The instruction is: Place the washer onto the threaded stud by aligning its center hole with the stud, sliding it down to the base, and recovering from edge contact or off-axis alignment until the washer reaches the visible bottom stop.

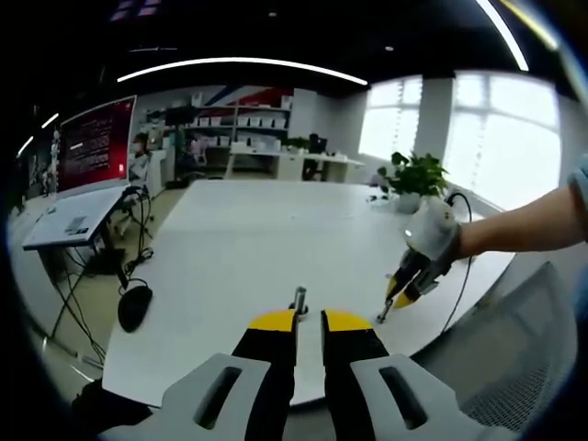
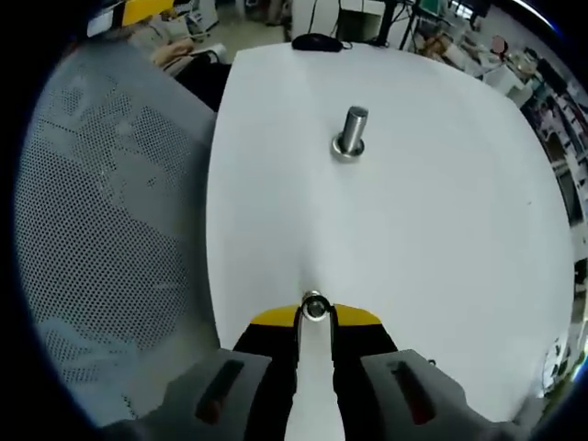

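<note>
Partly hidden washer (image 2: 314, 308) — right gripper (image 2: 315, 317)

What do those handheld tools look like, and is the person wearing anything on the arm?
Each tool has two black jaws capped with yellow tips, rising from pale grey bodies with slotted cut-outs: the left tool and the right tool match. Seen from the left gripper view, the right tool has a rounded whitish housing with a thin dark cable looping from it. A light blue sleeve edge shows near the elbow.
</note>
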The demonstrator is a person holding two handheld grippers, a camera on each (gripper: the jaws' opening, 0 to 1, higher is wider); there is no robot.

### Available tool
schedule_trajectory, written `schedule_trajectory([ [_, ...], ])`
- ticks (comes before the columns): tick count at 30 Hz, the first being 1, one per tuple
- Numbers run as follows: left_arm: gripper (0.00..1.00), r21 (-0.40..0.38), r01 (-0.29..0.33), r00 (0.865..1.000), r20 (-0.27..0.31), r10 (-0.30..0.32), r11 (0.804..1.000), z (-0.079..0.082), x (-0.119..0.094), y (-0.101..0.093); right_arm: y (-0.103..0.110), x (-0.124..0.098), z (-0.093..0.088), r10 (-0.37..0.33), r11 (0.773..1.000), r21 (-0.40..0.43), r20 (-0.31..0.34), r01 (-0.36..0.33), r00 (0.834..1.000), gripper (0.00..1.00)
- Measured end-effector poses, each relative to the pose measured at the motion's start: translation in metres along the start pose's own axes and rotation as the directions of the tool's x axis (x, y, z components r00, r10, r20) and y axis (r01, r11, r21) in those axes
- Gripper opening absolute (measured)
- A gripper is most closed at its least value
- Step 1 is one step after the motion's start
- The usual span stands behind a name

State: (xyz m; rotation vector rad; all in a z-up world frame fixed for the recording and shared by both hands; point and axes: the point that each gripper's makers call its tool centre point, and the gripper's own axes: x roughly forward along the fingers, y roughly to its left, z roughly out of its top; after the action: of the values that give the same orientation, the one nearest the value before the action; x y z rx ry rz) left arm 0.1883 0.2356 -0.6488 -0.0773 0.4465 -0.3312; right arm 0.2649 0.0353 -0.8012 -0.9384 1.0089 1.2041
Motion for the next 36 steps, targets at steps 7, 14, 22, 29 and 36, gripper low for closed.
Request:
schedule_trajectory([
  [7, 0.07, -0.001, -0.001, 1.0, 0.001, 0.001, 1.0, 0.0, 0.0, 0.0, -0.001, 0.014, -0.004, 0.008, 1.0, 0.0, -0.03, -0.008, 1.0, 0.14],
  [14, 0.07, -0.003, -0.003, 1.0, 0.001, 0.003, 1.0, 0.0, 0.0, 0.001, 0.002, 0.025, -0.008, 0.014, 1.0, -0.002, -0.058, -0.015, 0.998, 0.14],
  [22, 0.07, -0.01, -0.002, 1.0, 0.008, 0.002, 1.0, 0.001, 0.0, 0.001, 0.003, 0.031, -0.011, 0.021, 1.0, 0.007, -0.062, -0.02, 0.998, 0.14],
  [29, 0.07, -0.008, -0.004, 1.0, 0.005, 0.004, 1.0, 0.001, 0.0, 0.001, 0.003, 0.029, -0.01, 0.039, 0.999, 0.024, -0.039, -0.038, 0.998, 0.24],
  [36, 0.07, -0.008, -0.005, 1.0, 0.002, 0.005, 1.0, 0.0, 0.0, 0.001, -0.007, 0.021, -0.019, 0.015, 0.998, 0.069, -0.015, -0.014, 1.0, 0.29],
])
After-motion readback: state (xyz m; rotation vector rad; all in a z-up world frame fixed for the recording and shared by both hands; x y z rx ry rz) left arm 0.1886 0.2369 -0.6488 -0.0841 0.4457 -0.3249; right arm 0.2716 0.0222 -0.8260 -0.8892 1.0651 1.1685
